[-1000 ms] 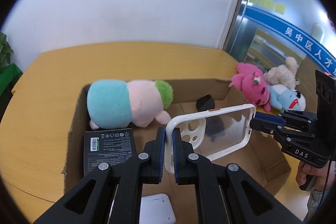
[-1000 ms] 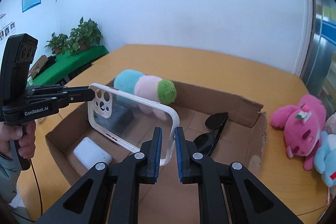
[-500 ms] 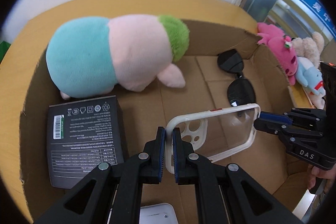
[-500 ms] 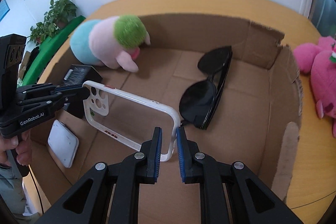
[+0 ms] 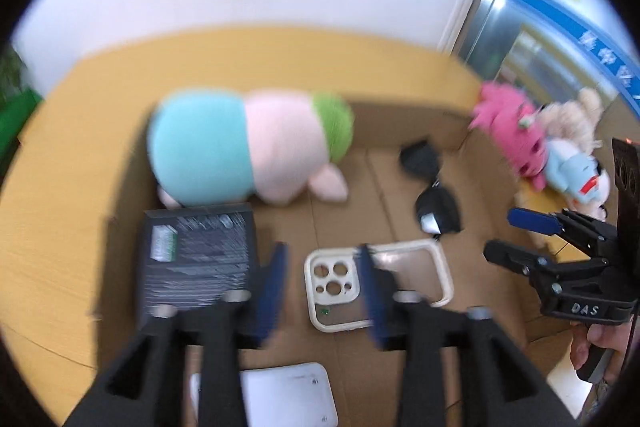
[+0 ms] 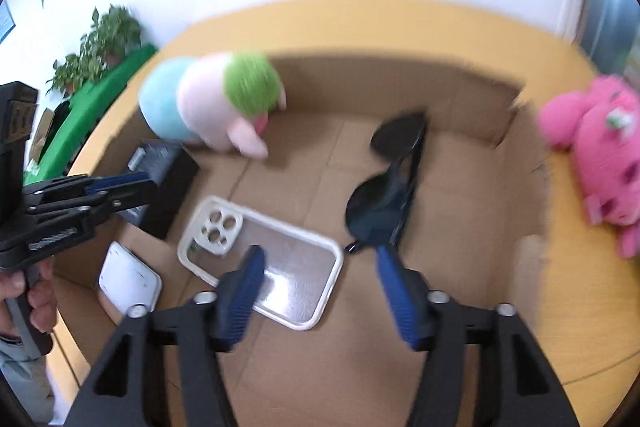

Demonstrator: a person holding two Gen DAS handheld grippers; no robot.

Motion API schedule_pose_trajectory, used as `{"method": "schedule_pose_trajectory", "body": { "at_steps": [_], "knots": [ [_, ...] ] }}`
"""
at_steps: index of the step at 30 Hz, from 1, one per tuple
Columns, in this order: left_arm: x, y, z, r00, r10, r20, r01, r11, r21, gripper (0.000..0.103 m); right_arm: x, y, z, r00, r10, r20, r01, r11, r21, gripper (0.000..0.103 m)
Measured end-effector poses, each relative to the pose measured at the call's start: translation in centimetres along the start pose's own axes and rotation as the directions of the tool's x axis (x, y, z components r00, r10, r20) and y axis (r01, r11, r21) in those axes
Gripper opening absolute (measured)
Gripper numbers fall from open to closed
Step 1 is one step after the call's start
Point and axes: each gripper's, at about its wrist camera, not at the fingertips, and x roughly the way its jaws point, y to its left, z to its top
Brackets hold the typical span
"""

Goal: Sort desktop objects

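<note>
Both views smeared by motion blur. Left gripper [image 5: 322, 281] with blue-padded fingers [image 5: 272, 285] spread wide apart, holding nothing, hanging above the cardboard box [image 5: 404, 123]. Right gripper [image 6: 320, 283] likewise spread wide and empty, blue pads [image 6: 244, 291] either side of the box floor. Phone case [image 5: 376, 285], clear with a cream rim and round camera holes at one end, lying flat on the box floor, free of both grippers, framed between the left gripper's fingers in the left wrist view and partly behind the right gripper's near pad in the right wrist view [image 6: 260, 259]. Sunglasses [image 6: 390, 187] just beside the case's far corner, dark lenses, lying on the box floor. Black box [image 5: 198, 259] with white print close to the case's camera end, on the other side from the sunglasses. White pad [image 6: 130, 279] flat on the floor near the box's front edge, near the black box. Plush toy [image 5: 248, 155] in blue, pink and green lying along the back wall of the box. Pink plush [image 6: 600, 155] outside the box on the yellow table [image 5: 60, 195], with a pale blue plush [image 5: 576, 175] against it. Potted plant [image 6: 100, 47] beyond the table by the white wall.
</note>
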Motion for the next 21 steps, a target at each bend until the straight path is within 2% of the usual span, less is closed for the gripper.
{"method": "schedule_pose_trajectory", "body": {
  "at_steps": [1,2,4,7,10,12,14,16,18,21],
  "knots": [
    [-1.6,-0.2,-0.3,0.999,0.005,0.054,-0.005,1.000,0.011,0.066,-1.7,0.6,-0.4,0.999,-0.013,0.051,0.013,1.000,-0.005,0.077],
    [-3.4,-0.4,-1.0,0.993,0.016,0.117,-0.018,1.000,0.020,0.069,-3.1,1.1,-0.9,0.995,-0.020,0.097,0.021,1.000,-0.007,0.083],
    [-6.6,-0.4,-2.8,0.972,0.043,0.229,-0.051,0.998,0.029,0.077,-6.1,2.5,-2.9,0.979,-0.040,0.200,0.038,0.999,0.013,0.103],
    [-8.5,-0.3,-5.0,0.945,0.068,0.319,-0.079,0.997,0.022,0.079,-8.4,4.8,-7.2,0.952,-0.042,0.302,0.040,0.999,0.012,0.103],
    [-8.3,-1.4,-7.1,0.924,0.103,0.368,-0.122,0.992,0.029,0.079,-8.8,7.1,-11.1,0.918,-0.103,0.384,0.115,0.993,-0.010,0.103],
    [-8.4,-1.7,-9.0,0.905,0.158,0.396,-0.187,0.982,0.037,0.079,-8.5,8.0,-12.9,0.893,-0.150,0.425,0.167,0.986,-0.004,0.103],
    [-7.7,-2.1,-10.4,0.885,0.225,0.407,-0.262,0.965,0.036,0.079,-8.2,8.1,-14.1,0.879,-0.169,0.446,0.176,0.984,0.028,0.103],
    [-6.9,-2.2,-11.4,0.881,0.247,0.403,-0.287,0.957,0.041,0.079,-7.9,8.1,-14.7,0.865,-0.185,0.466,0.184,0.982,0.047,0.103],
    [-6.2,-1.9,-12.0,0.887,0.251,0.387,-0.281,0.959,0.022,0.079,-7.2,8.0,-15.1,0.853,-0.205,0.480,0.203,0.978,0.056,0.103],
    [-5.2,-1.1,-12.8,0.901,0.241,0.360,-0.248,0.968,-0.026,0.079,-6.0,7.6,-14.9,0.862,-0.192,0.468,0.185,0.981,0.062,0.103]
  ]
}}
